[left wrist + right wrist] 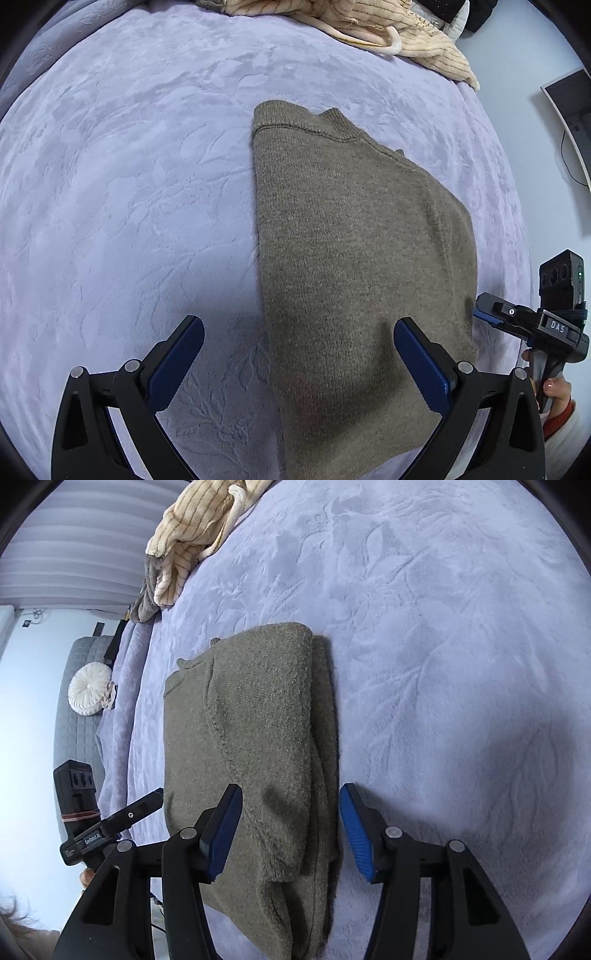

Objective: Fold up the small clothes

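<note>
the folded sweater [362,258] lies on the blanket [129,184], toward its right edge in the left wrist view, collar end away from the cameras. a heap of striped clothes [388,33] lies at the blanket's far edge, well apart from the sweater. the left gripper [299,354] hangs over the sweater's near left edge, the right gripper [291,827] over its near right edge.

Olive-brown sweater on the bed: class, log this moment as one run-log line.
sweater: folded lengthwise, flat on lavender blanket | left gripper: open | right gripper: open | striped garment: unfolded
</note>
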### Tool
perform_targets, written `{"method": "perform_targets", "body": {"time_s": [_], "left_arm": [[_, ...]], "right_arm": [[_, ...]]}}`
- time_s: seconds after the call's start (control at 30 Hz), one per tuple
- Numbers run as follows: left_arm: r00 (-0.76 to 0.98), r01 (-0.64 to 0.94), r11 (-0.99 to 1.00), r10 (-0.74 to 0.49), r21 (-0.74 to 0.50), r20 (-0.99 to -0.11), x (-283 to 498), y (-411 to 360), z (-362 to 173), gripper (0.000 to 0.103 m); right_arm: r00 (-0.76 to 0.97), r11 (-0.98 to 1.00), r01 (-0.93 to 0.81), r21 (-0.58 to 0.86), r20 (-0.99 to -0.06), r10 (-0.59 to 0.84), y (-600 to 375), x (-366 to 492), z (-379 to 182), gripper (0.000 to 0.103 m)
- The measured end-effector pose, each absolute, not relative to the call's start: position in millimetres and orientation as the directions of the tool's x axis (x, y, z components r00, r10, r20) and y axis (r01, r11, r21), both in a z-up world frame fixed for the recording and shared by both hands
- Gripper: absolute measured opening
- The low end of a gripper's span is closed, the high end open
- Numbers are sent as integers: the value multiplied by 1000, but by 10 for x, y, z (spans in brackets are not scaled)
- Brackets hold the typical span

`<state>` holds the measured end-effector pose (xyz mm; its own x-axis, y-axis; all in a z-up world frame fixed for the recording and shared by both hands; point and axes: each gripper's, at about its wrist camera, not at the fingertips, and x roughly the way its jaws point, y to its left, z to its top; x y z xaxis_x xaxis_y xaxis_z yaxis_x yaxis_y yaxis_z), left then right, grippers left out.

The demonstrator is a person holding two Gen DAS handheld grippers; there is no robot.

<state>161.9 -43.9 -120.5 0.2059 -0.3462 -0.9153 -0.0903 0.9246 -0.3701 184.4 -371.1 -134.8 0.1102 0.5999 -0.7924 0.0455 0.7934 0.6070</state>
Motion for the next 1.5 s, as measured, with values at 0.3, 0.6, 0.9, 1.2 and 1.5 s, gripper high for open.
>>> {"method": "perform_targets", "body": {"time_s": [0.3,0.6,0.9,1.2,1.5], "left_arm": [[116,-81,795,-591,-601,-798,1825,-485,-1571,103],[112,-20,845,-529,-535,-841,1934,-818,-1631,103],[208,25,853,-514,-521,-832,1774,-725,-1394,54],[232,43,787,-607,-616,-760,1479,-340,-895,50],[235,39,829,-551,-558,-801,786,246,-584,50]], "right_arm": [[35,741,0,671,-741,671,-3789,1967,-1573,60],[-36,641,-43,766,-642,766,-3461,2146,-1830,61],[11,584,17,812,-584,811,-3315,2039,-1728,32],[62,470,58,881,-473,879,-3111,1737,-1270,31],[10,466,19,885,-466,885,-2440,1187,-1051,31]]}}
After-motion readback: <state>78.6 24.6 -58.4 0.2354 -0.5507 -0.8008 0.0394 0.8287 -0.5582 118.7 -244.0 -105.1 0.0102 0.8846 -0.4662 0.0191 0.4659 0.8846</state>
